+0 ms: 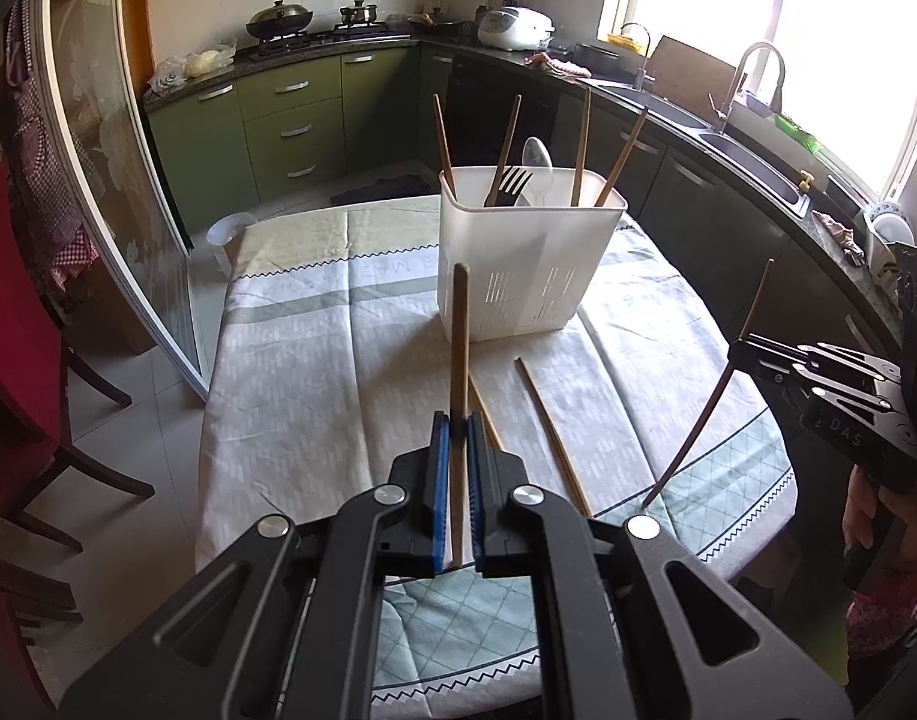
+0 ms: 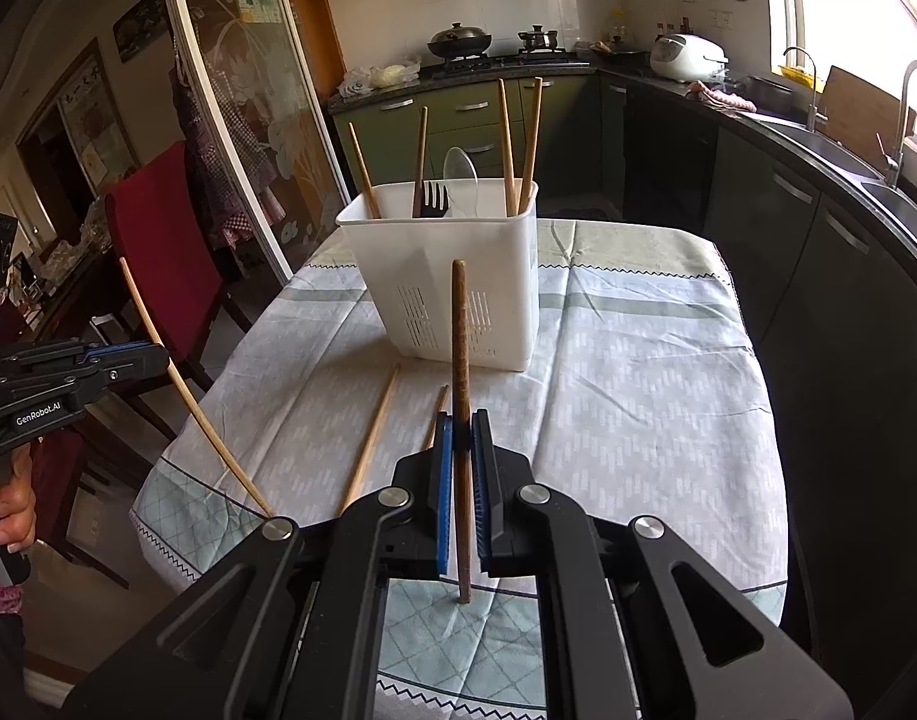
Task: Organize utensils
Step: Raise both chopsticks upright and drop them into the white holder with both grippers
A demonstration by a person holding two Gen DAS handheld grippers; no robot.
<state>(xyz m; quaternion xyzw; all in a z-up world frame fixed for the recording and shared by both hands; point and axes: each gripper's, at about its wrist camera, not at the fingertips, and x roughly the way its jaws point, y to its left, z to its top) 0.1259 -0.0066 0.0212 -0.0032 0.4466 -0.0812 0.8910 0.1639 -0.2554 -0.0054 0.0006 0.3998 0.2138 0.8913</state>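
A white utensil holder (image 1: 521,267) (image 2: 452,276) stands mid-table with several chopsticks, a black fork (image 1: 509,185) and a clear spoon (image 2: 460,177) in it. My left gripper (image 1: 457,420) is shut on an upright wooden chopstick (image 1: 458,348); it also shows at the left of the right wrist view (image 2: 152,360). My right gripper (image 2: 461,420) is shut on another upright chopstick (image 2: 460,348), its tip near the cloth; it also shows in the left wrist view (image 1: 740,351). Two loose chopsticks (image 1: 551,435) (image 2: 371,438) lie on the tablecloth before the holder.
The table (image 1: 314,372) has a patterned cloth. A red chair (image 2: 164,252) stands at its left. Kitchen counters with a sink (image 1: 752,162), faucet, stove pots and a rice cooker (image 1: 514,28) run behind and to the right. A glass sliding door (image 1: 104,168) is at left.
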